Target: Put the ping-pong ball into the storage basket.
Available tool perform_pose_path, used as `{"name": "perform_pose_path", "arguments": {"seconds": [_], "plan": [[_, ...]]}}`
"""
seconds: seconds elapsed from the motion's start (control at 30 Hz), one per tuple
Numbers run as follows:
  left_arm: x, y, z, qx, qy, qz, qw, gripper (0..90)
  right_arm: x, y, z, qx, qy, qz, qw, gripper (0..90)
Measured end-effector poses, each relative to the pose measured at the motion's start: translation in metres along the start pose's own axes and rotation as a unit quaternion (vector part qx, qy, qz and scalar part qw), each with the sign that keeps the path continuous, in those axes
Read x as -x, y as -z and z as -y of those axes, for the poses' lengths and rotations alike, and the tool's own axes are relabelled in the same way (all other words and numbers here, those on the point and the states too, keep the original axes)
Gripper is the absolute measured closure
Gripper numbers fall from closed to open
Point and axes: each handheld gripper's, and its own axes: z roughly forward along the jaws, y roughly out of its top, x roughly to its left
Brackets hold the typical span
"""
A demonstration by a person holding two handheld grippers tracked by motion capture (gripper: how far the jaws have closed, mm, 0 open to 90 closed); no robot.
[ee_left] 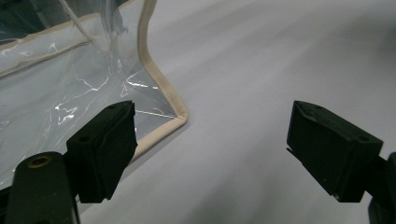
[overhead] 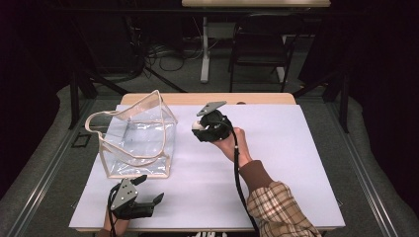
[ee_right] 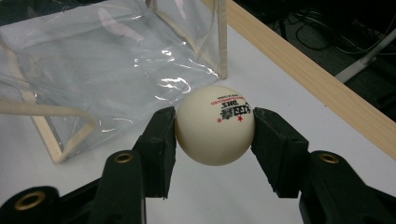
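A white table-tennis ball (ee_right: 215, 125) with red and black print sits pinched between the two black jaws of my right gripper (ee_right: 215, 128). In the high view that right gripper (overhead: 200, 126) hangs above the table's middle, just right of a clear plastic bag (overhead: 136, 136) with beige trim and handles, and the ball (overhead: 196, 125) shows at its tip. The bag (ee_right: 107, 70) stands open-topped ahead of the ball. My left gripper (overhead: 148, 190) rests near the front edge below the bag, jaws wide apart with nothing between them (ee_left: 210, 140). The bag's lower corner (ee_left: 159, 88) lies just beyond its left jaw.
A white sheet (overhead: 276, 148) covers the wooden table (overhead: 267, 98), whose bare edge runs along the far side. A dark chair (overhead: 259, 47) and a table leg (overhead: 204, 49) stand on the floor behind. Black curtains hang at both sides.
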Motion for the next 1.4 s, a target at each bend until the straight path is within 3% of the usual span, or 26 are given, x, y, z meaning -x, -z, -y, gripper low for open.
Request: {"name": "perform_pose_path", "arguments": {"seconds": [1.4], "plan": [[0.0,0.001,0.0,0.003,0.001,-0.002,1.0,16.1,0.001,0.023,-0.023,0.01,0.016,0.007,0.9998,50.3]]}}
